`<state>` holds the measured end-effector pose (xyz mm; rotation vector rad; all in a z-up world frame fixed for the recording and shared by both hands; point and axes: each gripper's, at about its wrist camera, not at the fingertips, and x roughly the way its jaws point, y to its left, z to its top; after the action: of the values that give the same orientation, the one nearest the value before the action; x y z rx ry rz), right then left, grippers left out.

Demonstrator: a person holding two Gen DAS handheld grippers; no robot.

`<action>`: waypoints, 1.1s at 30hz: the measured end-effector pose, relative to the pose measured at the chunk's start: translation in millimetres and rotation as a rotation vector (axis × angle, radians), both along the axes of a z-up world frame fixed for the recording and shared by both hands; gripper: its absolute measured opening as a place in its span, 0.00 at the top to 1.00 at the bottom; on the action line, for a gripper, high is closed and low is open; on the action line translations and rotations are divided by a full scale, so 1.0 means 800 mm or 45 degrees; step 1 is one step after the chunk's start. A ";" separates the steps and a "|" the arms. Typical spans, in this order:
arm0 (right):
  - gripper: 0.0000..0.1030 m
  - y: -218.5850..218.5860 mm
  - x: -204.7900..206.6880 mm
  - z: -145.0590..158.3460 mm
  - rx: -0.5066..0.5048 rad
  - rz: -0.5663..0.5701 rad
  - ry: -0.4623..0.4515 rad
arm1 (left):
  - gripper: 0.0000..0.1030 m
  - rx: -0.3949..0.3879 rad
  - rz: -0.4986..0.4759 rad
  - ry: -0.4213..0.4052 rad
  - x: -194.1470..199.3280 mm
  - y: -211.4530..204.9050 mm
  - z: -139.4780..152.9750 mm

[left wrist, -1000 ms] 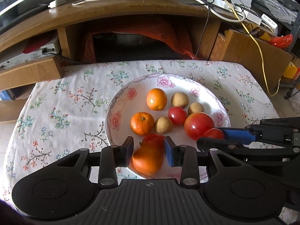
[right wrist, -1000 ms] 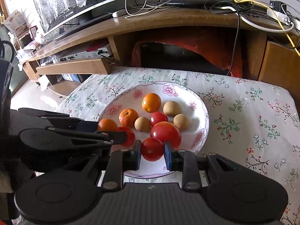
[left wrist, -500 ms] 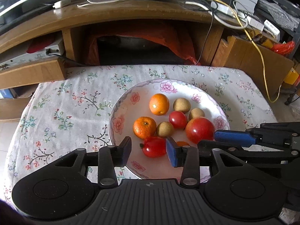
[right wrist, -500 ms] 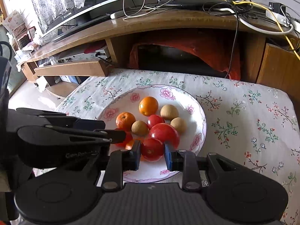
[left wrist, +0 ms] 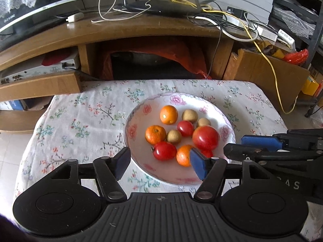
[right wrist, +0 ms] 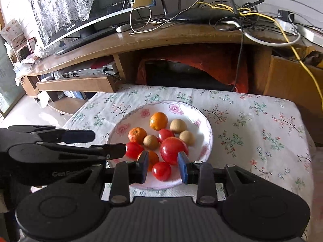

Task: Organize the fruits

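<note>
A white floral plate (left wrist: 139, 119) (right wrist: 203, 121) holds several fruits: oranges (left wrist: 169, 114) (right wrist: 158, 121), brown kiwis (left wrist: 189, 116), small red tomatoes (left wrist: 164, 150) and a big red apple (left wrist: 205, 137) (right wrist: 173, 147). My left gripper (left wrist: 160, 162) is open and empty, above the plate's near rim. My right gripper (right wrist: 163, 166) is open, with a small red tomato (right wrist: 161, 171) lying on the plate between its fingers, apart from them. The right gripper also shows in the left wrist view (left wrist: 260, 143).
The plate sits on a low table with a floral cloth (left wrist: 84, 119). Behind it stands a wooden TV bench (left wrist: 121, 32) with cables, a router and a TV. A cardboard box (left wrist: 266, 76) stands at the right.
Both grippers opened and drew back from the plate. The left let go of an orange and the right let go of the small tomato; both fruits now lie on the plate.
</note>
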<state>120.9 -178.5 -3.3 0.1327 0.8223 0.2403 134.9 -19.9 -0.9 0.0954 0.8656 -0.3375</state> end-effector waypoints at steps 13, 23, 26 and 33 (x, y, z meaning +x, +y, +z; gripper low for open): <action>0.70 -0.010 -0.043 0.000 0.003 -0.061 0.046 | 0.21 0.009 0.017 0.024 -0.041 0.000 -0.006; 0.70 -0.009 -0.065 -0.009 -0.002 -0.089 0.096 | 0.20 0.076 0.027 0.000 -0.066 -0.004 -0.009; 0.70 -0.007 -0.072 -0.008 0.002 -0.091 0.097 | 0.19 0.082 0.035 -0.007 -0.072 -0.003 -0.009; 0.70 -0.006 -0.084 -0.006 0.007 -0.098 0.100 | 0.19 0.085 0.056 0.009 -0.083 -0.003 -0.006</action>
<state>53.6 -183.6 -8.3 0.1796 0.8925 0.1655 68.7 -22.1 -6.1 0.1366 0.8848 -0.2683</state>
